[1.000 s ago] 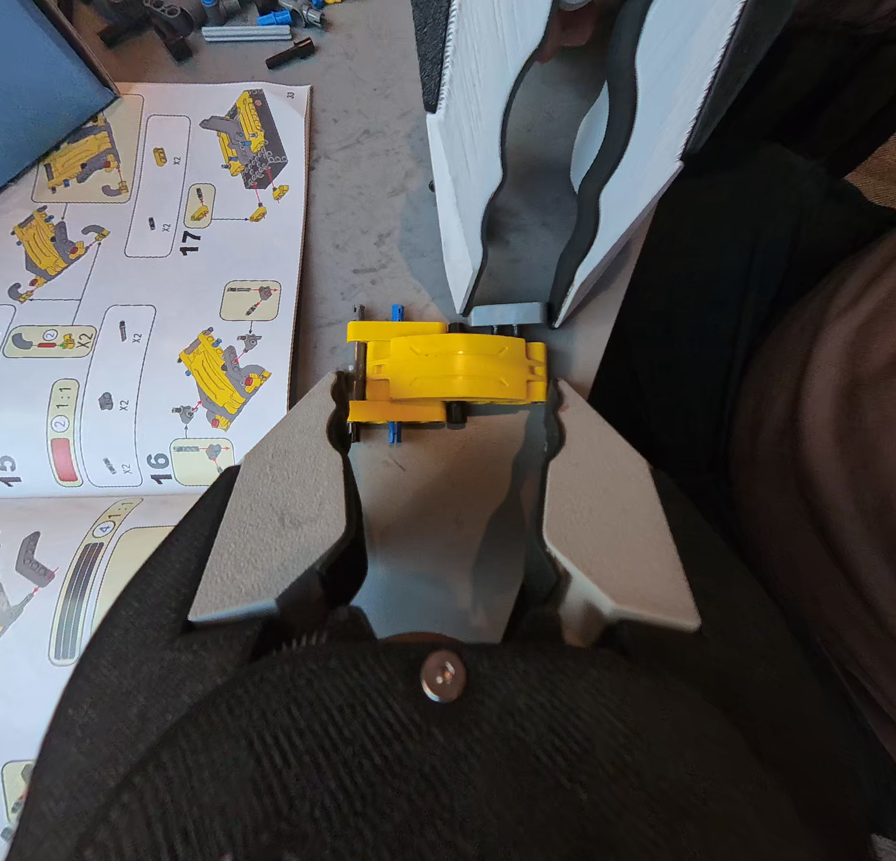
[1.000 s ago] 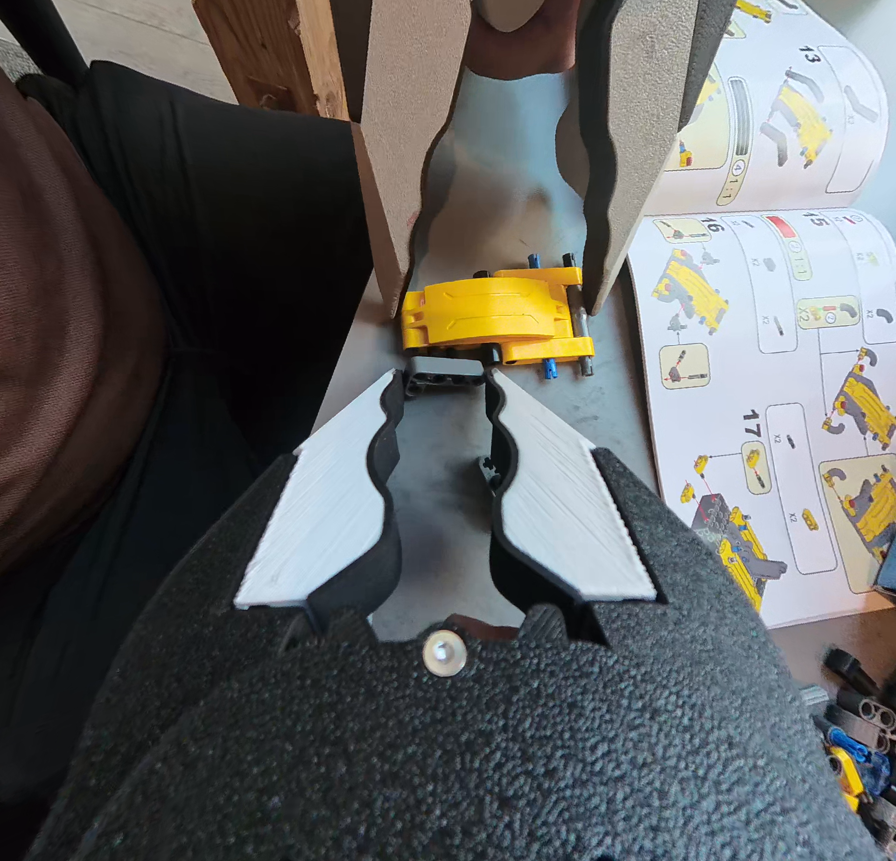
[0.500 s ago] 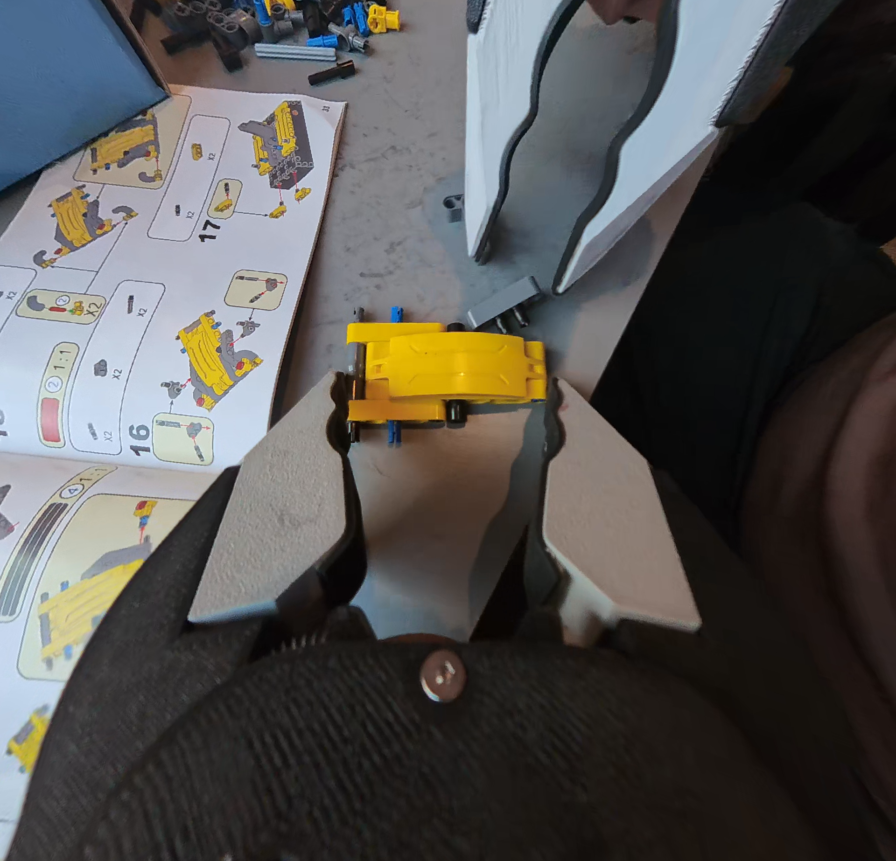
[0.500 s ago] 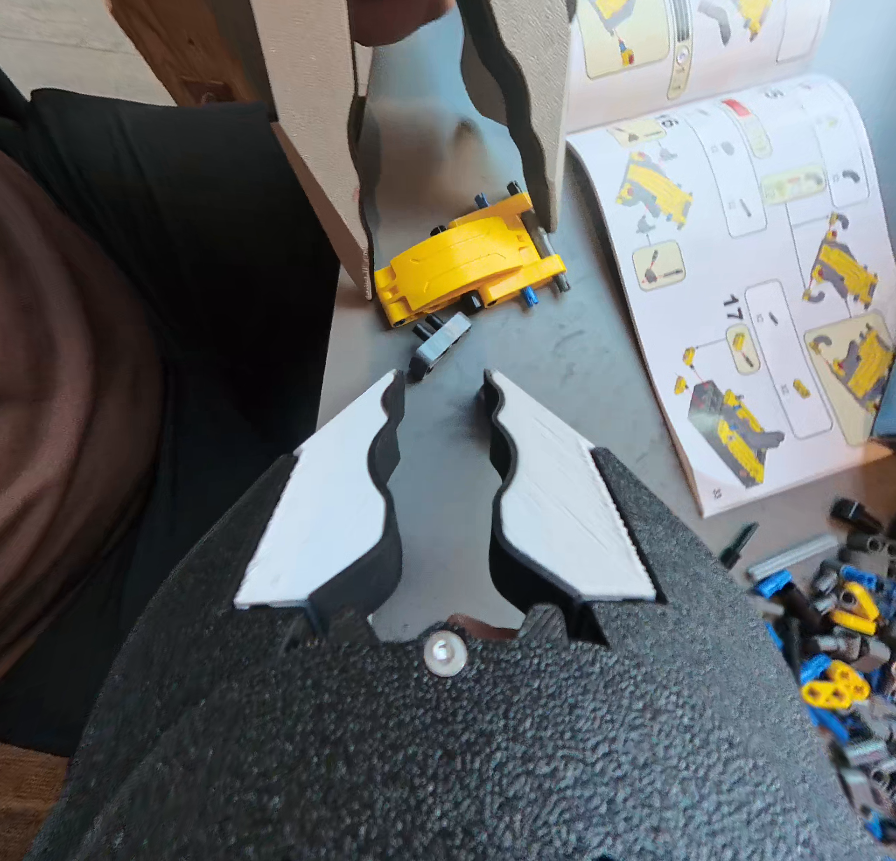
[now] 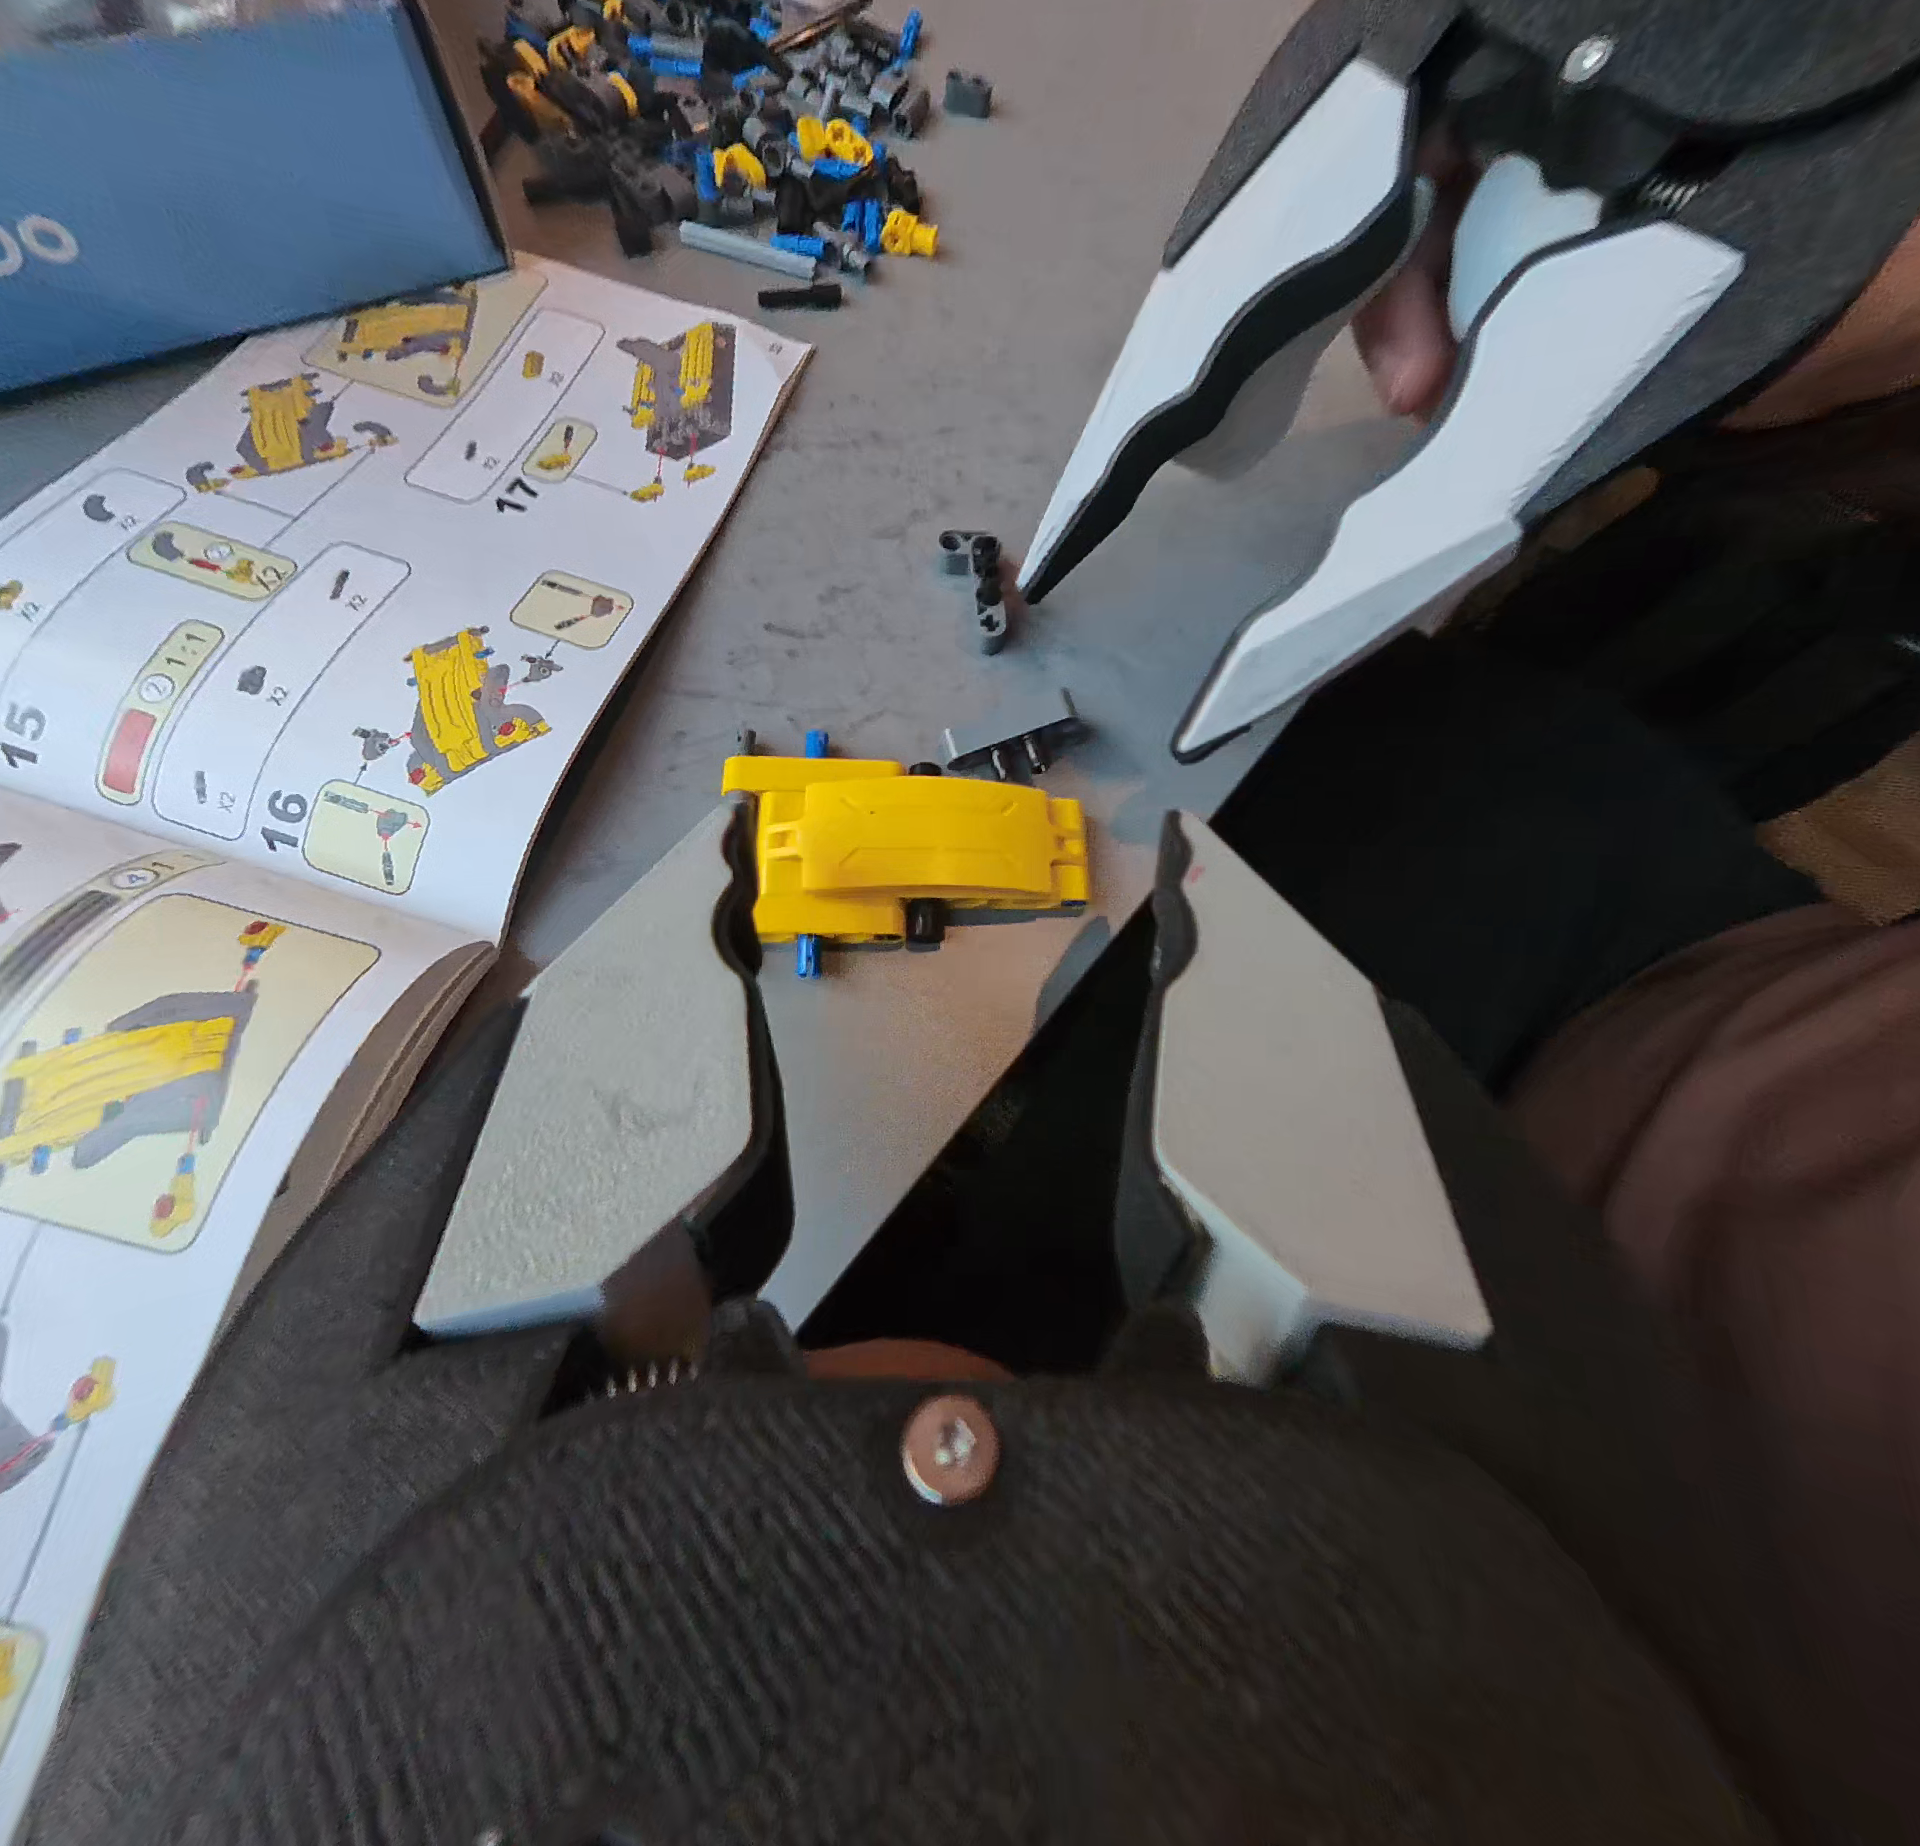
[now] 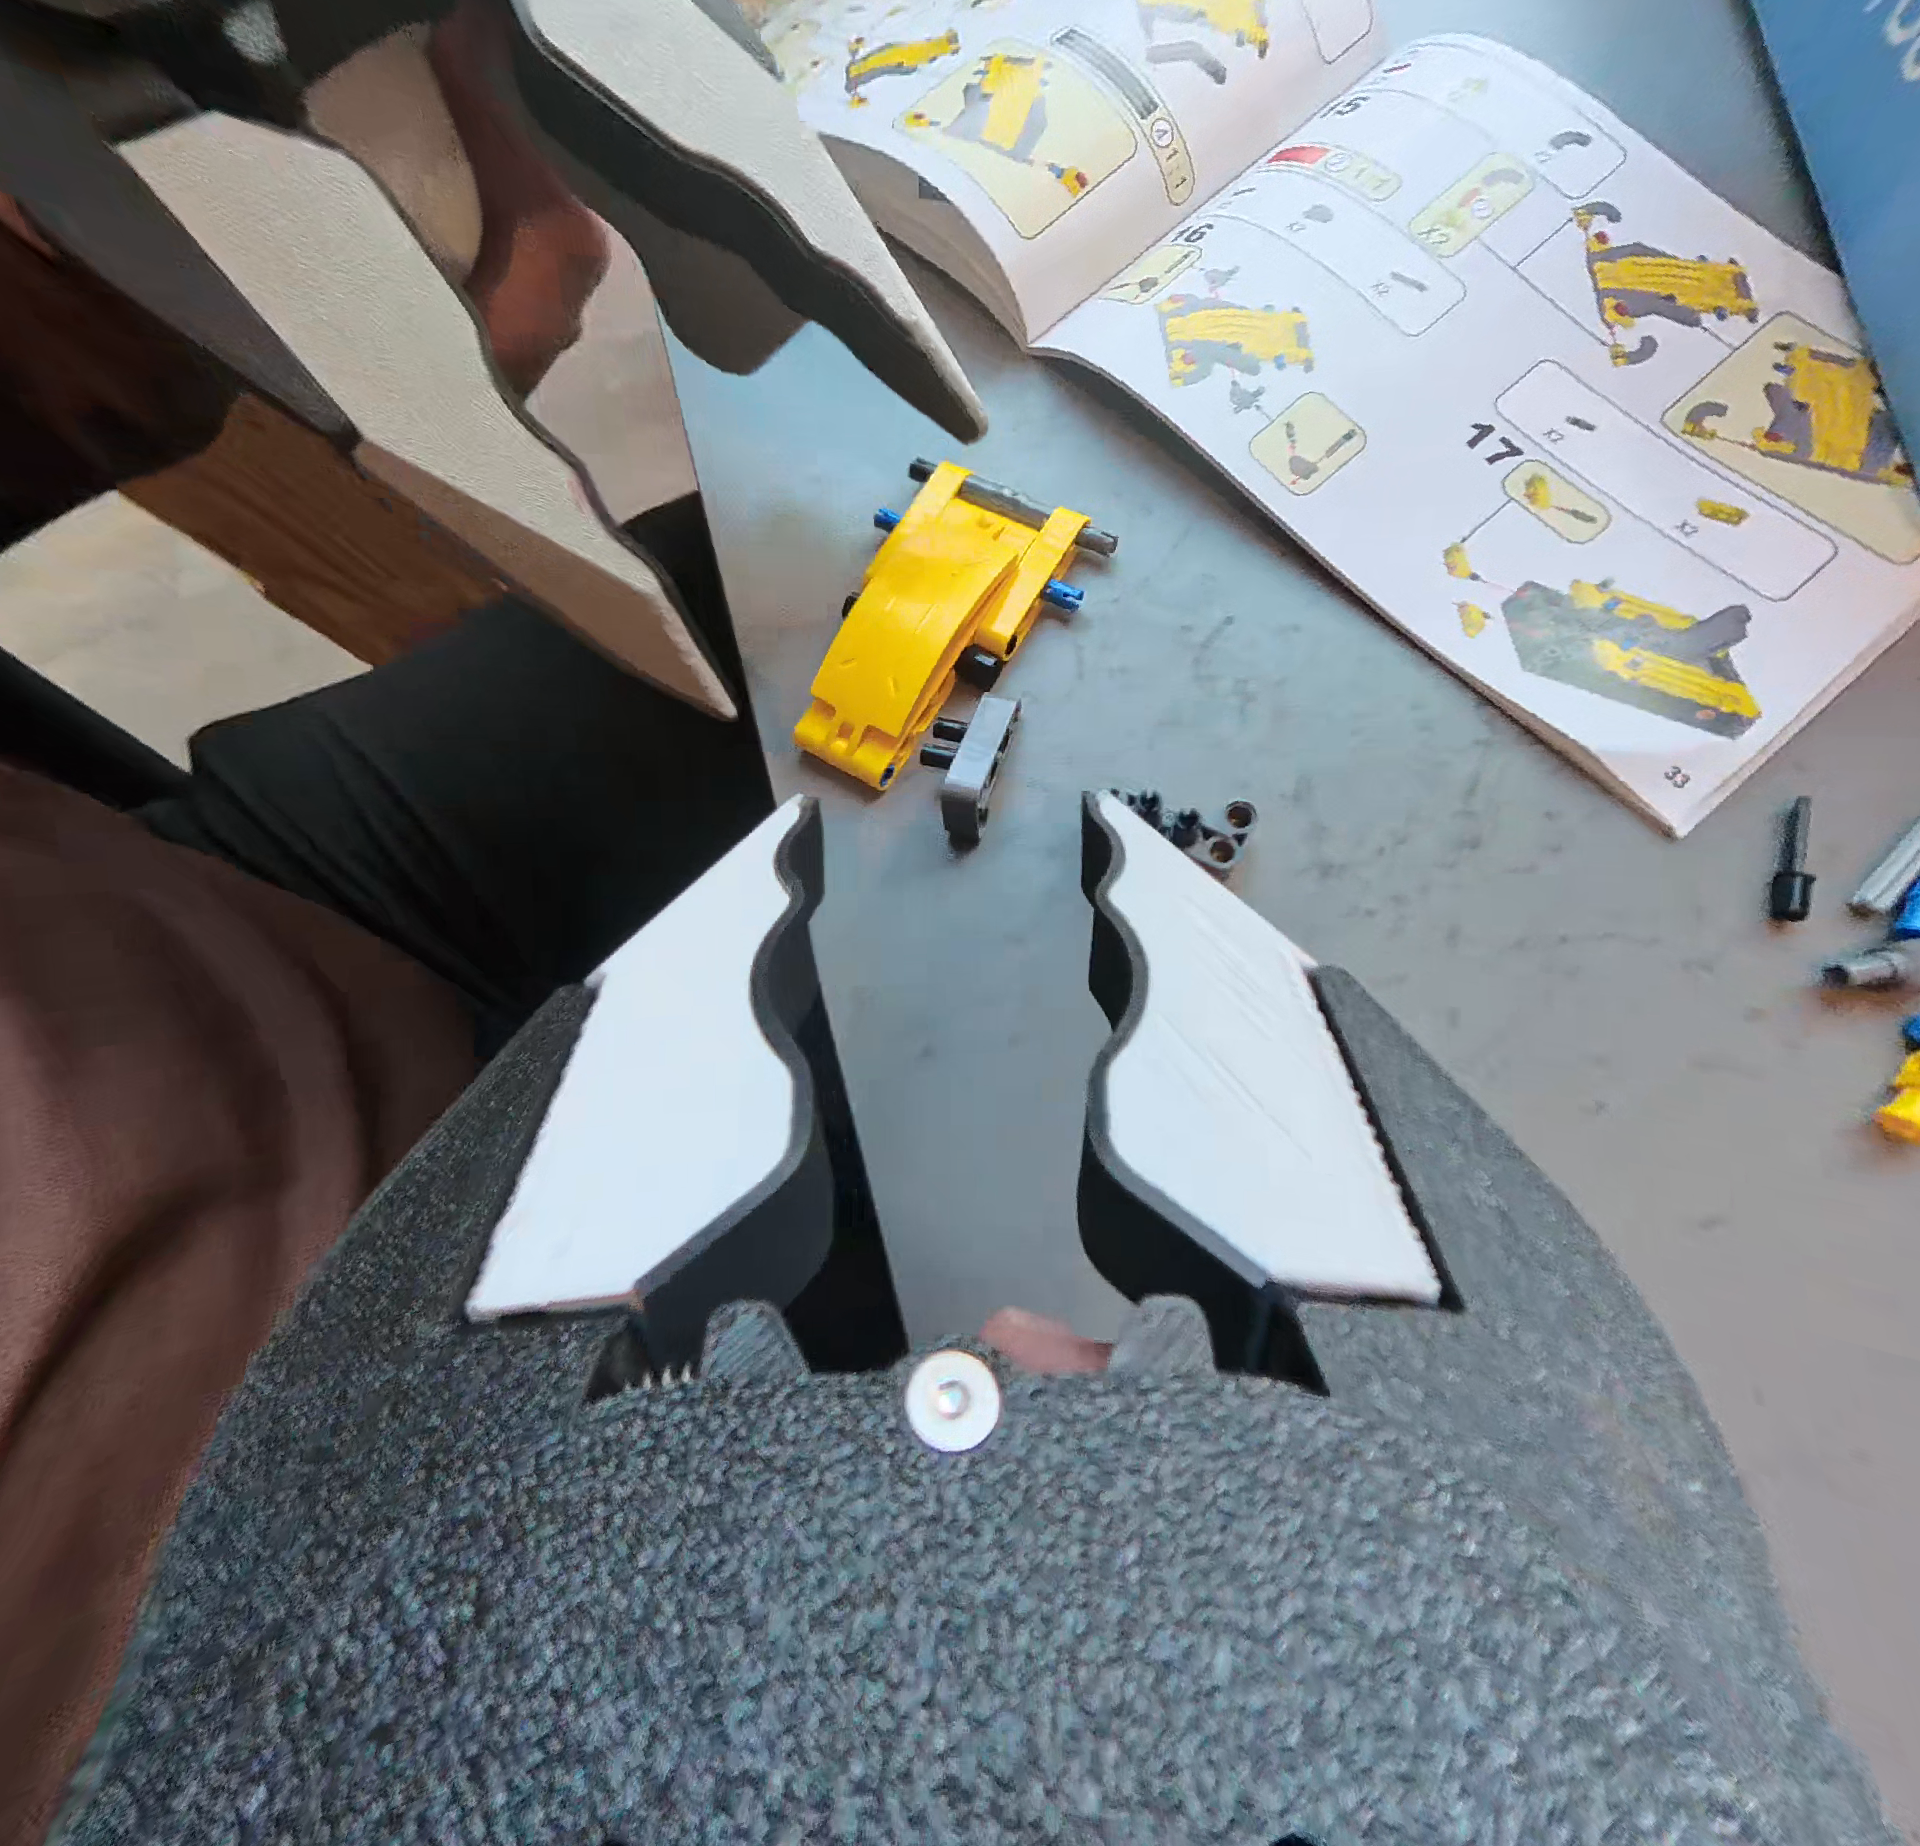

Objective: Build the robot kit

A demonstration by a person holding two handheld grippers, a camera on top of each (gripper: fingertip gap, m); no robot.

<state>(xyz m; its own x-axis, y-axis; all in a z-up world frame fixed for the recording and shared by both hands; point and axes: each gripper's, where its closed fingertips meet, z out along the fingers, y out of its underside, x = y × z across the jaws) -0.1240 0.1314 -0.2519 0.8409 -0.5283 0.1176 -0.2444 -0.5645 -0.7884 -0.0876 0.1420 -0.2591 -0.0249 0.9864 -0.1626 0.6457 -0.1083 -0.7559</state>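
Note:
A yellow brick assembly (image 5: 914, 851) with blue and black pins lies on the grey table (image 5: 914, 394). My left gripper (image 5: 951, 825) is open above it: its left finger is over the assembly's left end and its right finger stands clear. A small grey beam with black pins (image 5: 1013, 747) lies just beyond, and a dark angle piece (image 5: 982, 591) lies farther on. My right gripper (image 6: 948, 807) is open and empty, its tips just short of the grey beam (image 6: 982, 768). The angle piece (image 6: 1210, 830) is beside its right fingertip. The assembly (image 6: 925, 622) lies ahead.
An open instruction booklet (image 5: 416, 601) lies left of the assembly, with a blue box (image 5: 208, 186) behind it. A pile of loose small pieces (image 5: 727, 113) sits at the back. The table edge and a person's dark clothing (image 5: 1507, 861) are on the right.
My right gripper let go of the grey beam, opened wider and drew back. My left gripper lifted away from the yellow assembly, which now lies free on the table.

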